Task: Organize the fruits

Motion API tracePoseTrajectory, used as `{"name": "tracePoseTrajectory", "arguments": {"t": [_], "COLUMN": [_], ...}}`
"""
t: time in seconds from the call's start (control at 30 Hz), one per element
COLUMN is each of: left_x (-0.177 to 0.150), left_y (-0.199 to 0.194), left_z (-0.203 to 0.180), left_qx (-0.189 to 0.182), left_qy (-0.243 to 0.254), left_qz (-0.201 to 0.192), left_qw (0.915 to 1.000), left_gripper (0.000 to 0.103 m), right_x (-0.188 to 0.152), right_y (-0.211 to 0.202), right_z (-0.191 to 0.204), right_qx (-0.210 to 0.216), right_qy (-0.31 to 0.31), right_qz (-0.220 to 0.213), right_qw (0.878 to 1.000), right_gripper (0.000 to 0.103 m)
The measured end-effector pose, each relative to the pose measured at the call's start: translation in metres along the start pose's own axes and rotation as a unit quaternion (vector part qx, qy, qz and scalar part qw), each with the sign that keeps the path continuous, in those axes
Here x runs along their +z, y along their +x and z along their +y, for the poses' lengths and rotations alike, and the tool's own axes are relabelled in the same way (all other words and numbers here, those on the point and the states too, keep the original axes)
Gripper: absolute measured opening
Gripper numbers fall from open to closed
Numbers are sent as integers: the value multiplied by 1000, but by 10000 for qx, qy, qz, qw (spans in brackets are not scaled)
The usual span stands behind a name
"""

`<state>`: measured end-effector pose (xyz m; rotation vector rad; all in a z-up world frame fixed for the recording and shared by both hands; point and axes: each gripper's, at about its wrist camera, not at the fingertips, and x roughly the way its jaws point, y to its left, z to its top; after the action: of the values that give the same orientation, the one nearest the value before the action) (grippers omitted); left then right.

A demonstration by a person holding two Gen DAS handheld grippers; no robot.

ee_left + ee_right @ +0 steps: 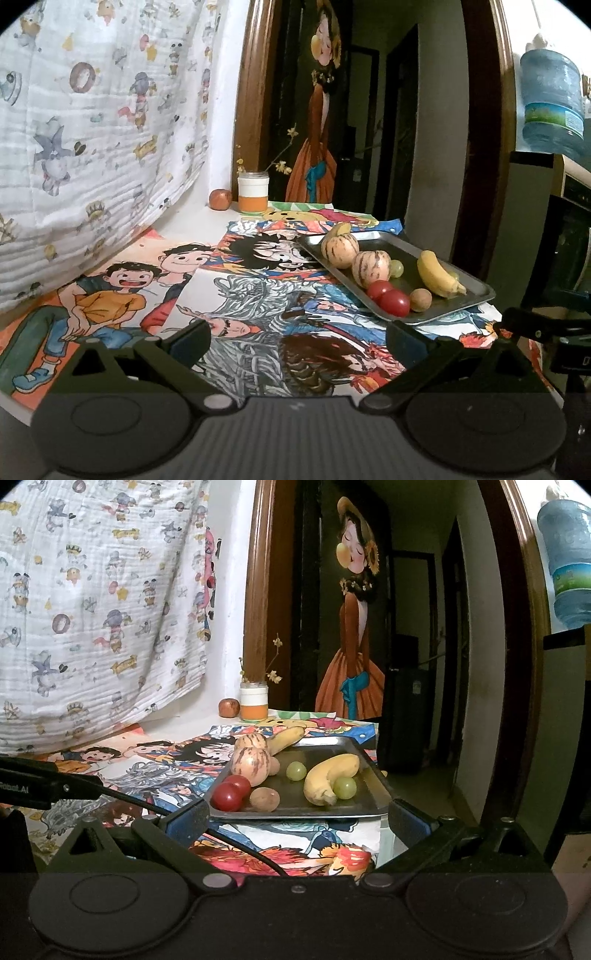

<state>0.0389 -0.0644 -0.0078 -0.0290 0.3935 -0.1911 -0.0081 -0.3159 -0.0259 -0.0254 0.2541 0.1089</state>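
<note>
A metal tray [458,308] [365,771] sits on the cartoon-print table cover, at the right. It holds two striped pale melons [370,266] [250,761], a banana [437,274] [330,775], two red tomatoes [394,302] [226,796], green grapes [397,267] [345,787] and a small brown fruit [420,299] [265,799]. A second banana [286,737] lies at the tray's far edge. A red apple [220,199] [229,707] sits alone far back by the wall. My left gripper [297,341] is open and empty, left of the tray. My right gripper [297,818] is open and empty, just before the tray's near edge.
A white and orange jar [253,192] [253,702] with dried twigs stands beside the apple. A printed cloth [92,110] hangs on the left. A doorway with a painted figure is behind. The table's right edge [378,834] is close to the tray.
</note>
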Motion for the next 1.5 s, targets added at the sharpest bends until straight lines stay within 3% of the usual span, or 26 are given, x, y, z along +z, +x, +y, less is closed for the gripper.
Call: {"name": "tracePoseTrajectory", "arguments": {"t": [1.5], "left_x": [-1], "left_y": [0], "left_z": [1], "left_qx": [19], "left_qy": [-29], "left_qz": [26], "left_qw": [10000], "left_gripper": [103], "right_x": [-3], "right_y": [1], "right_z": [1], "right_qx": [-7], "right_qy": [-40], "right_qz": [37], "right_qw": [10000], "right_gripper": [103]}}
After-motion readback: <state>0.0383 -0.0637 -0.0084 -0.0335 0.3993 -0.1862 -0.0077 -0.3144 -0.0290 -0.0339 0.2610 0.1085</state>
